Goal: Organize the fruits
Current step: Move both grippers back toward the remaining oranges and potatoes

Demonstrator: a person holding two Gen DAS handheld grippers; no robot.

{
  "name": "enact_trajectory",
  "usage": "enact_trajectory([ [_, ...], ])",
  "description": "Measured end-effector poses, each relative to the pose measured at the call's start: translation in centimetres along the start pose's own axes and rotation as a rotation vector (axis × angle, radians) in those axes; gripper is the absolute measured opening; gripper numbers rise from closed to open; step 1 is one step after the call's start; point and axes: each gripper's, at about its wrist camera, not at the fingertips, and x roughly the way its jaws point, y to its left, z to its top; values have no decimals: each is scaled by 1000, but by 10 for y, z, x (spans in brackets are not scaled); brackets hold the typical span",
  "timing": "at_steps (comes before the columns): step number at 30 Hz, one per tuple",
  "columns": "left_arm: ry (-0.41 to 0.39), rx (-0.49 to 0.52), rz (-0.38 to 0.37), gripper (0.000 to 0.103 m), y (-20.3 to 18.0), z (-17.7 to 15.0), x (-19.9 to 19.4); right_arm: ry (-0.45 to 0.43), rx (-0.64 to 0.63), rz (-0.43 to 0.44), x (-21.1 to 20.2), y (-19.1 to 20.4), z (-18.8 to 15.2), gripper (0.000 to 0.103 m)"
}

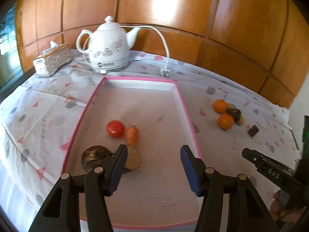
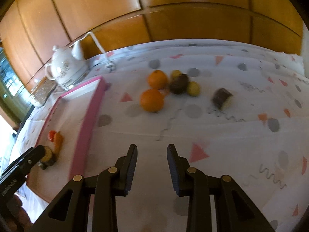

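A pink-rimmed tray (image 1: 90, 104) holds a red tomato (image 1: 115, 128), a carrot (image 1: 132, 135), a dark round fruit (image 1: 94, 157) and a tan piece (image 1: 135, 159). My left gripper (image 1: 154, 155) is open and empty above the tray's near half. On the cloth right of the tray lie two oranges (image 2: 157, 79) (image 2: 152, 100), a dark fruit (image 2: 179, 84), two small yellow fruits (image 2: 193, 89) and a dark cut piece (image 2: 221, 98). My right gripper (image 2: 152, 153) is open and empty over the cloth, short of the oranges. The tray also shows in the right wrist view (image 2: 90, 108).
A white ceramic kettle (image 1: 109, 46) with cord and plug (image 1: 164, 71) stands behind the tray. A tissue box (image 1: 52, 60) sits at the back left. Wooden panels (image 1: 173, 9) back the table. The right gripper shows at the left wrist view's right edge (image 1: 270, 168).
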Motion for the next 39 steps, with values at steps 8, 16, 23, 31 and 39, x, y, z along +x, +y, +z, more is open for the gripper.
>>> enact_trajectory([
  [8,11,56,-47,58,-29,4,4,-7,55,-47,-3,-32,0,32],
  [16,43,96,-76,58,-51,4,14,5,104,-84,4,-55,3,32],
  [23,54,118,-110,58,-75,15,26,-5,106,-103,6,-62,12,32],
  [31,89,123,-146,58,-101,28,51,-8,105,-102,10,-69,24,32],
  [39,115,105,-162,58,-112,38,73,-26,-15,-44,22,-54,42,32],
])
